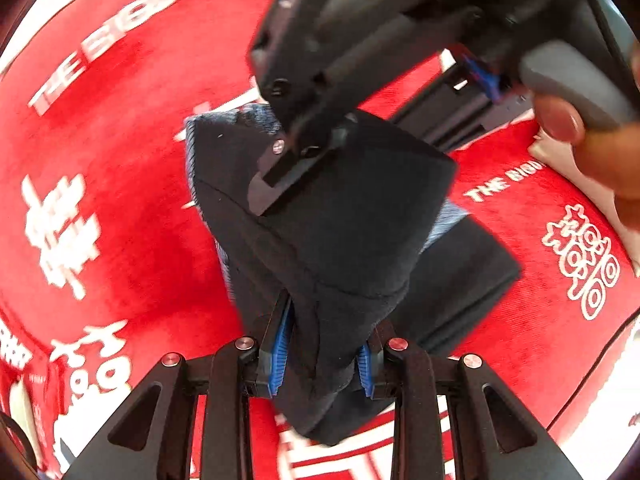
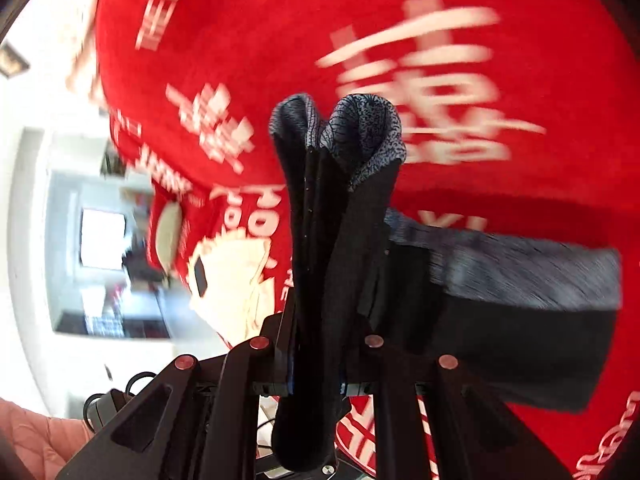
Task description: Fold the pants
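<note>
The dark navy pants (image 1: 340,232) with a blue-grey lining hang bunched above a red printed cloth (image 1: 132,184). My left gripper (image 1: 324,360) is shut on a thick fold of them between its blue pads (image 1: 280,356). My right gripper (image 2: 316,376) is shut on another fold of the pants (image 2: 328,248), which stands up between its fingers with the lining (image 2: 360,128) showing on top. The right gripper's body (image 1: 400,40) shows in the left wrist view, just above the pants. Part of the pants trails right onto the cloth (image 2: 520,304).
The red cloth with white lettering covers the surface in the right wrist view (image 2: 260,32) too. A cream printed patch (image 2: 236,276) lies at its left edge. A bright room with a window (image 2: 104,244) is beyond that edge. The person's fingers (image 1: 560,116) hold the right gripper.
</note>
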`<state>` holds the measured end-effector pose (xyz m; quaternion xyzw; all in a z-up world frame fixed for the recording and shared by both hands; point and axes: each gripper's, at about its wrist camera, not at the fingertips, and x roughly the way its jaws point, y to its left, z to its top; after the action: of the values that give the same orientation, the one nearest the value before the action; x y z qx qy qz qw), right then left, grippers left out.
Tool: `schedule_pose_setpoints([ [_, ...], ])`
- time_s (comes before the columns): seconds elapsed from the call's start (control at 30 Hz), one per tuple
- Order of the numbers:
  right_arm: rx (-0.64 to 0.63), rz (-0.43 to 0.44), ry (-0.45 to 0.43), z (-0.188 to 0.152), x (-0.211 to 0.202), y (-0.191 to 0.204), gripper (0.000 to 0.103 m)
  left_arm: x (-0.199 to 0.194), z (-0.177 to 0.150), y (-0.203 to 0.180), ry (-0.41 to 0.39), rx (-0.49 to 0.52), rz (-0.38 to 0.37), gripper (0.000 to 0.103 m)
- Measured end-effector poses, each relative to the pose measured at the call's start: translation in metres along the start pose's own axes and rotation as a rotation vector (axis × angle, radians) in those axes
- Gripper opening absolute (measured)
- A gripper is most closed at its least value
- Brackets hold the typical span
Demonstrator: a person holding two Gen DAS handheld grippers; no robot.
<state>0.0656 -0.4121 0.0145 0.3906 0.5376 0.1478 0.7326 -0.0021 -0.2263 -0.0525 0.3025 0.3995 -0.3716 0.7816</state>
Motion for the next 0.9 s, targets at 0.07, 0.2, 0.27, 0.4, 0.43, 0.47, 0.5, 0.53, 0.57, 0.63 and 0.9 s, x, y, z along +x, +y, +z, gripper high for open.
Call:
schedule_pose_setpoints([
  [0.07,0.043,0.007,-0.039,-0.011,-0.022,-0.026,0.016,0.006,0.009,-0.029,0.005,0.041,-0.014,0.030],
  [0.2,0.088,-0.009,-0.087,-0.031,-0.058,-0.088,0.016,0.029,0.015,-0.077,0.037,0.118,-0.030,0.030],
  [0.27,0.132,-0.007,-0.094,-0.038,-0.064,-0.121,0.016,0.047,0.015,-0.103,0.070,0.149,-0.027,0.030],
  [0.4,0.190,-0.021,-0.094,-0.049,-0.049,-0.177,0.016,0.086,0.008,-0.136,0.151,0.188,-0.010,0.030],
  [0.43,0.200,-0.026,-0.086,-0.052,-0.042,-0.193,0.016,0.093,0.007,-0.140,0.166,0.191,-0.007,0.030],
  [0.47,0.207,-0.028,-0.082,-0.053,-0.035,-0.201,0.016,0.099,0.005,-0.143,0.178,0.193,-0.004,0.030],
  [0.5,0.217,-0.023,-0.080,-0.054,-0.031,-0.210,0.016,0.104,0.003,-0.145,0.187,0.196,0.000,0.030],
  [0.53,0.229,-0.010,-0.081,-0.057,-0.028,-0.218,0.018,0.106,0.000,-0.147,0.187,0.201,0.006,0.030],
  [0.57,0.237,-0.001,-0.085,-0.060,-0.026,-0.225,0.020,0.108,-0.001,-0.149,0.186,0.208,0.008,0.030],
  [0.63,0.248,0.015,-0.094,-0.065,-0.024,-0.231,0.021,0.109,-0.003,-0.153,0.186,0.230,0.022,0.034],
  [0.9,0.222,-0.052,-0.099,-0.070,-0.028,-0.222,0.022,0.089,0.004,-0.125,0.231,0.125,-0.037,0.070],
])
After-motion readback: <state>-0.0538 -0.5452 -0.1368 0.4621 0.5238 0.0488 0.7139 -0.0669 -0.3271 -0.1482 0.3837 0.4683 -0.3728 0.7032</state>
